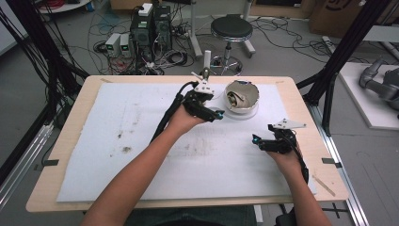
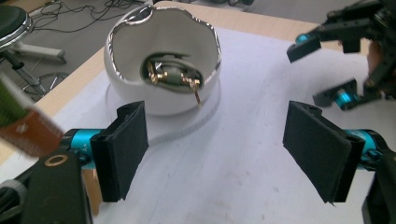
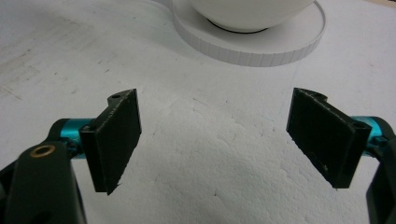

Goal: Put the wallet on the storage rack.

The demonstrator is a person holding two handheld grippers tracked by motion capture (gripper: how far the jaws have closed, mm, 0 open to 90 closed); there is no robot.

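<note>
A white bowl (image 1: 241, 96) with a jagged silver rim stands on a round white base (image 3: 261, 46) at the table's far middle. Inside the bowl (image 2: 163, 60) lie small gold and green metal pieces (image 2: 173, 77). My left gripper (image 1: 217, 114) hovers just left of the bowl, pointing at it; in the left gripper view its jaws (image 2: 224, 149) stand wide apart with nothing between them. My right gripper (image 1: 256, 141) rests low over the mat, in front and to the right of the bowl, and is open and empty (image 3: 217, 140). It also shows from the left gripper's camera (image 2: 327, 70).
A white foam mat (image 1: 141, 141) with a few dirty smudges covers most of the wooden table (image 1: 75, 122). A white upright cylinder (image 1: 207, 59) stands at the table's far edge. Behind the table are a stool (image 1: 231, 28), computer boxes and cables on the floor.
</note>
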